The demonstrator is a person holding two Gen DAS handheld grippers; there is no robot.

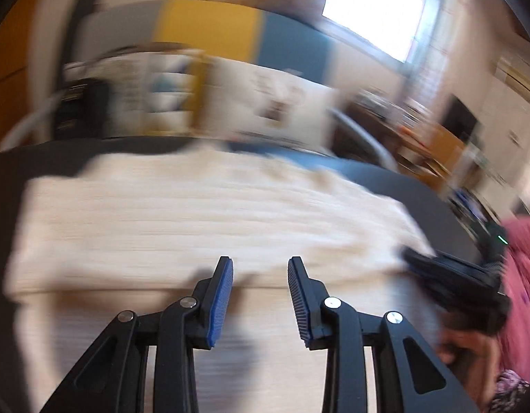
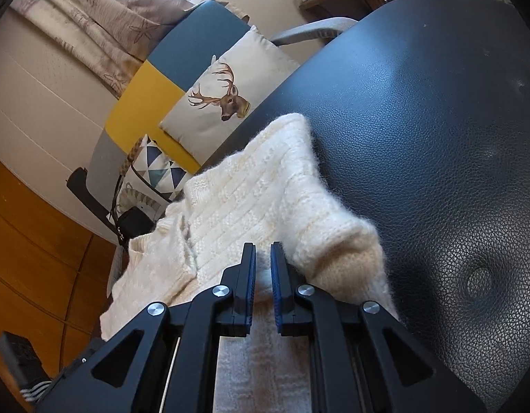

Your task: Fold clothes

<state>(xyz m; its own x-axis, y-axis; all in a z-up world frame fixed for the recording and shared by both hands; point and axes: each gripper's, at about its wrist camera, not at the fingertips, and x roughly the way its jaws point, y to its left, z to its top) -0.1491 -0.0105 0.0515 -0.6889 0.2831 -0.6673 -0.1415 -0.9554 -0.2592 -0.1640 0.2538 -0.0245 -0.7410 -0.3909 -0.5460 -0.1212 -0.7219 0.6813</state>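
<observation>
I see the cream knitted sweater (image 2: 251, 203) lying across a dark blue-black leather surface (image 2: 437, 130) whose pebbled grain and one dimpled button show at the right of the right wrist view. The knit is ribbed in rows, fuzzy at its edges, and folded over on itself into a thick rolled hem at centre frame. My right gripper (image 2: 263, 268) has its blue ridged pads drawn nearly together, pinching a fold of that knit between them at the lower centre. In the blurred left wrist view the sweater (image 1: 203, 220) fills the middle as a broad pale sheet, and my left gripper (image 1: 260, 296) hangs over it with its jaws standing apart and nothing between the pads. At the right edge of that view I make out the black right gripper (image 1: 451, 282) and a pink sleeve (image 1: 523, 268). Behind, at upper left of the right view, stand a square deer-print cushion (image 2: 227, 96) and a triangle-patterned cushion (image 2: 158, 172).
</observation>
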